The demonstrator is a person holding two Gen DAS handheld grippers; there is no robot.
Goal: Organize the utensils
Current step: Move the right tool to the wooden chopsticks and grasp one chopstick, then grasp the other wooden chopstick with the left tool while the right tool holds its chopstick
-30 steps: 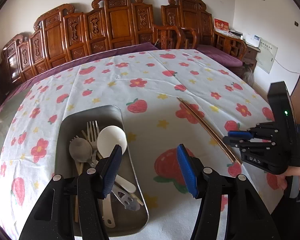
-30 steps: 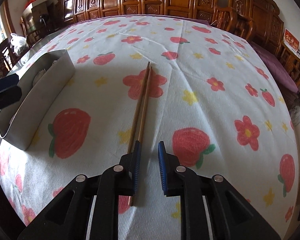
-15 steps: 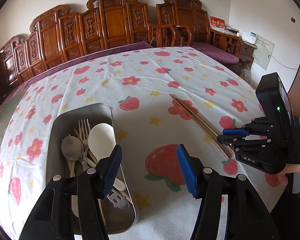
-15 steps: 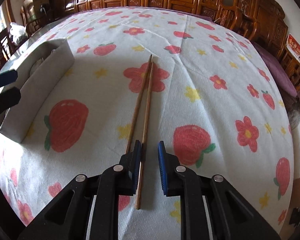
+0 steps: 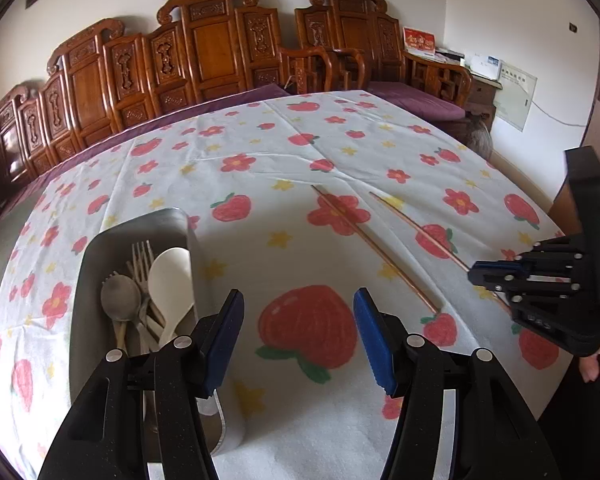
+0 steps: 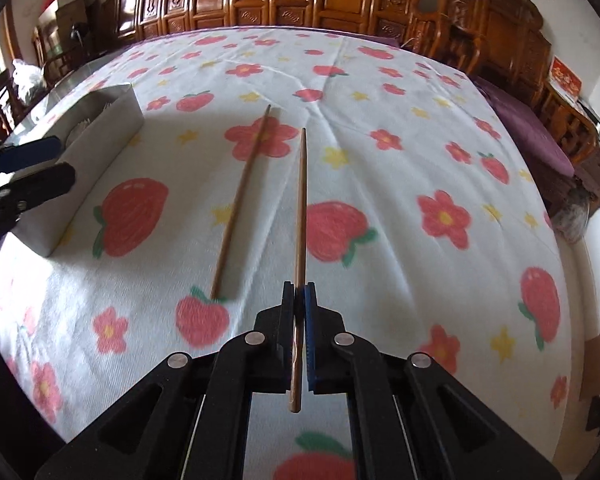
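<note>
My right gripper [image 6: 299,294] is shut on one wooden chopstick [image 6: 301,208], lifted above the cloth and pointing forward; it also shows in the left wrist view [image 5: 416,226]. The second chopstick [image 6: 240,200] lies on the tablecloth to its left, also in the left wrist view [image 5: 374,248]. My left gripper [image 5: 298,340] is open and empty, hovering beside the metal tray [image 5: 100,240] that holds forks [image 5: 142,256], a metal spoon [image 5: 120,300] and a white spoon [image 5: 170,276]. The right gripper shows at the right of the left wrist view [image 5: 484,276].
The table carries a white cloth with strawberries and flowers [image 5: 308,320]. Carved wooden chairs [image 5: 204,52] line the far wall. The tray also shows at the left of the right wrist view [image 6: 100,136], with the left gripper [image 6: 24,172] in front of it.
My right gripper closed on one chopstick and lifted it away from the other, which stays on the cloth. The left gripper drew back a little and stays open.
</note>
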